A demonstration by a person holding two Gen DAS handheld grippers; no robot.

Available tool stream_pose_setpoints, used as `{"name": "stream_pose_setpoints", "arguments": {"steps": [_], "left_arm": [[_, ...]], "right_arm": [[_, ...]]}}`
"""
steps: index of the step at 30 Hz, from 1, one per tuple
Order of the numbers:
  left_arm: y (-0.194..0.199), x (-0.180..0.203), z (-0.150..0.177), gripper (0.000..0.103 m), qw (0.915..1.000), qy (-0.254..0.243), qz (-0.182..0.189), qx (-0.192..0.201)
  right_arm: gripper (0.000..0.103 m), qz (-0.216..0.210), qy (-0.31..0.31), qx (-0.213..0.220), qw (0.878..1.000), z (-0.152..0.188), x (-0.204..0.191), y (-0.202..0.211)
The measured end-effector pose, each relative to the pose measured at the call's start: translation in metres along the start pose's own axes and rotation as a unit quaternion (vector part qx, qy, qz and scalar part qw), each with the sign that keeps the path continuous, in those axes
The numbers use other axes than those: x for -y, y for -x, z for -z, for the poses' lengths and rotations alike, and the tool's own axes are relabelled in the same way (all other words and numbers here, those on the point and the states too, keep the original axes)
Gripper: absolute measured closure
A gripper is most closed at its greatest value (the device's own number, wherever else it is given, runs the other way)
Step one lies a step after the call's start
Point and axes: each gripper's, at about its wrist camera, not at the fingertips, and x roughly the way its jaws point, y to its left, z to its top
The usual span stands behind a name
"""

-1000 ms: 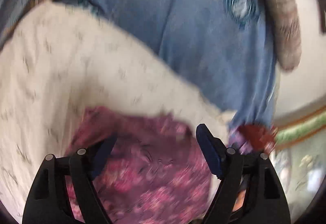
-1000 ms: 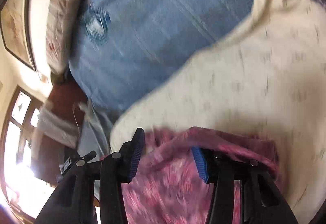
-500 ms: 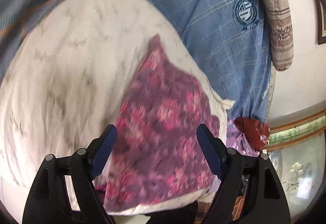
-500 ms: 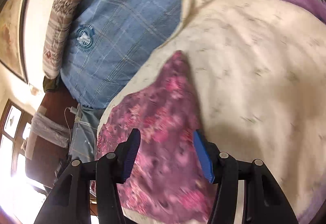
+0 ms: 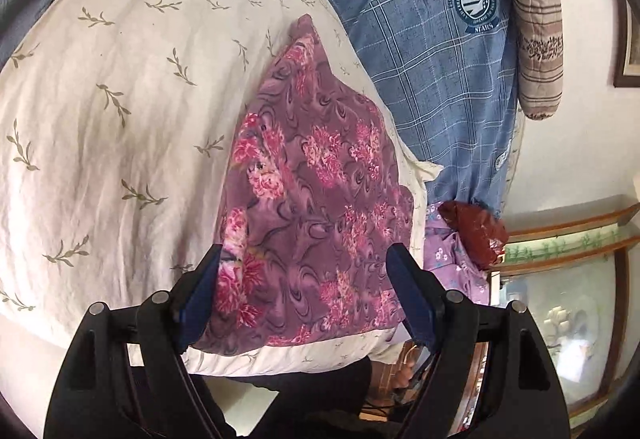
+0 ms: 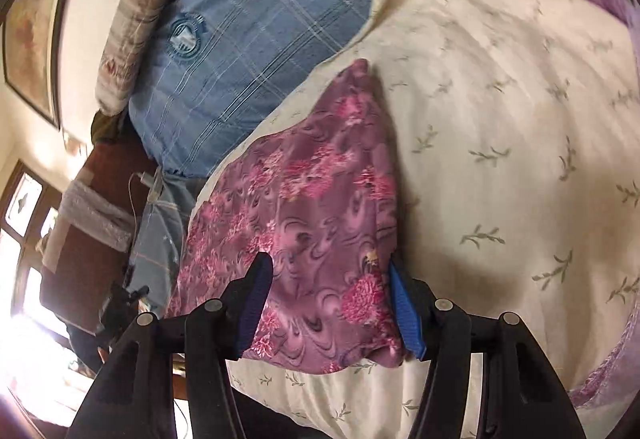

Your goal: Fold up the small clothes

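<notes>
Garment (image 5: 316,199), purple floral, lies flat on cream leaf-print pillow (image 5: 120,111); left tool (image 5: 304,291) and right tool (image 6: 332,303) both released above it.

Colours on your bed

You see a purple cloth (image 5: 316,195) with pink flowers on a cream pillow (image 5: 120,111) sprigged green, beside blue plaid bedding (image 5: 420,39).

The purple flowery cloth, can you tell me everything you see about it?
The purple flowery cloth is soft, thin-looking fabric, mauve with dark swirls and pink flower bunches. It lies folded flat in a rough wedge, its narrow tip pointing away from both cameras. It rests on the cream leaf-print pillow, near that pillow's edge. Both grippers' jaws stand open on either side of its near end without clamping it.
</notes>
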Motion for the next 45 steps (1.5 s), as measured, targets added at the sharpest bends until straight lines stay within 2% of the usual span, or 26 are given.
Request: {"name": "stream_pose_setpoints", "arguments": {"steps": [4, 5, 6, 7, 8, 9, 10, 15, 18, 19, 20, 22, 23, 25, 26, 27, 29, 31, 33, 35, 37, 38, 40, 42, 44, 45], "left_arm": [[-0.01, -0.001, 0.0, 0.022, 0.9998, 0.003, -0.017, -0.012], [-0.013, 0.001, 0.0, 0.022, 0.9994, -0.003, -0.031, -0.015], [-0.017, 0.004, -0.001, 0.025, 0.9981, -0.013, -0.057, -0.016], [-0.02, 0.006, -0.002, 0.035, 0.9969, -0.02, -0.075, -0.012], [-0.023, 0.011, -0.002, 0.076, 0.9943, -0.031, -0.102, -0.01], [-0.026, 0.016, -0.002, 0.097, 0.9925, -0.038, -0.116, -0.014], [-0.025, 0.02, -0.002, 0.096, 0.9924, -0.039, -0.116, -0.012], [0.021, 0.049, 0.022, 0.098, 0.9913, -0.085, -0.097, 0.023], [0.028, 0.026, 0.034, 0.098, 0.987, -0.078, -0.138, 0.024], [0.024, 0.015, 0.034, 0.098, 0.9857, -0.064, -0.154, 0.021], [0.02, -0.007, 0.034, 0.098, 0.988, -0.029, -0.151, 0.012], [0.02, -0.023, 0.032, 0.098, 0.9934, 0.005, -0.115, 0.004], [0.024, -0.02, 0.031, 0.098, 0.9937, 0.0, -0.111, 0.013], [0.033, 0.002, 0.024, 0.096, 0.9922, -0.042, -0.114, 0.028], [0.035, 0.01, 0.02, 0.088, 0.9913, -0.059, -0.113, 0.032], [0.036, 0.018, 0.015, 0.064, 0.9908, -0.072, -0.11, 0.035], [0.028, 0.028, -0.001, 0.026, 0.9881, -0.085, -0.121, 0.044], [0.016, 0.027, -0.015, 0.025, 0.9864, -0.079, -0.136, 0.047], [-0.006, 0.019, -0.028, 0.025, 0.9879, -0.061, -0.142, 0.018], [-0.021, 0.012, -0.027, 0.029, 0.9881, -0.046, -0.147, -0.003], [-0.028, 0.024, -0.018, 0.073, 0.9857, -0.08, -0.148, -0.004], [-0.027, 0.032, -0.011, 0.101, 0.9833, -0.1, -0.152, -0.003], [-0.019, 0.047, 0.005, 0.1, 0.9834, -0.119, -0.137, 0.005], [-0.009, 0.058, 0.023, 0.1, 0.9843, -0.132, -0.117, -0.004], [-0.001, 0.061, 0.039, 0.1, 0.9793, -0.153, -0.133, -0.007], [-0.001, 0.058, 0.044, 0.1, 0.9782, -0.154, -0.139, -0.012]], "right_arm": [[0.044, 0.005, 0.045, -0.01, 0.999, 0.003, -0.015, -0.004], [0.046, 0.005, 0.056, -0.012, 0.998, 0.004, -0.017, -0.006], [0.057, 0.004, 0.065, -0.021, 0.998, 0.004, -0.019, -0.009], [0.065, 0.01, 0.071, -0.027, 0.997, 0.003, -0.02, -0.014], [0.08, 0.029, 0.079, -0.036, 0.996, 0.001, -0.02, -0.019], [0.098, 0.039, 0.085, -0.042, 0.995, 0.0, -0.019, -0.022], [0.097, 0.04, 0.085, -0.044, 0.995, -0.003, -0.02, -0.023], [0.098, -0.068, 0.055, -0.02, 0.996, -0.005, -0.024, 0.032], [0.097, -0.053, 0.054, -0.047, 0.996, 0.01, -0.012, 0.037], [0.097, -0.03, 0.047, -0.062, 0.997, 0.017, 0.0, 0.031], [0.097, -0.009, 0.036, -0.073, 0.997, 0.022, 0.01, 0.025], [0.093, 0.014, -0.005, -0.089, 0.996, 0.028, 0.032, 0.013], [0.093, 0.008, -0.015, -0.082, 0.996, 0.027, 0.034, 0.014], [0.093, -0.005, -0.005, -0.061, 0.998, 0.021, 0.027, 0.022], [0.088, -0.012, 0.002, -0.053, 0.999, 0.017, 0.022, 0.024], [0.076, -0.016, 0.005, -0.046, 0.999, 0.013, 0.018, 0.026], [0.055, -0.017, 0.004, -0.027, 0.999, 0.006, 0.014, 0.026], [0.053, -0.009, 0.001, -0.019, 1.0, -0.002, 0.012, 0.02], [0.053, 0.004, 0.002, -0.028, 1.0, -0.007, 0.01, 0.006], [0.053, 0.02, 0.014, -0.038, 0.999, -0.009, 0.006, -0.009], [0.066, 0.04, 0.044, -0.041, 0.997, -0.01, -0.003, -0.019], [0.087, 0.051, 0.061, -0.043, 0.996, -0.008, -0.007, -0.019], [0.091, 0.051, 0.082, -0.043, 0.994, -0.007, -0.015, -0.016], [0.092, 0.014, 0.076, -0.038, 0.996, -0.007, -0.022, 0.0], [0.093, -0.008, 0.086, -0.034, 0.996, -0.002, -0.027, 0.017], [0.098, -0.007, 0.089, -0.037, 0.995, 0.0, -0.026, 0.02]]}}
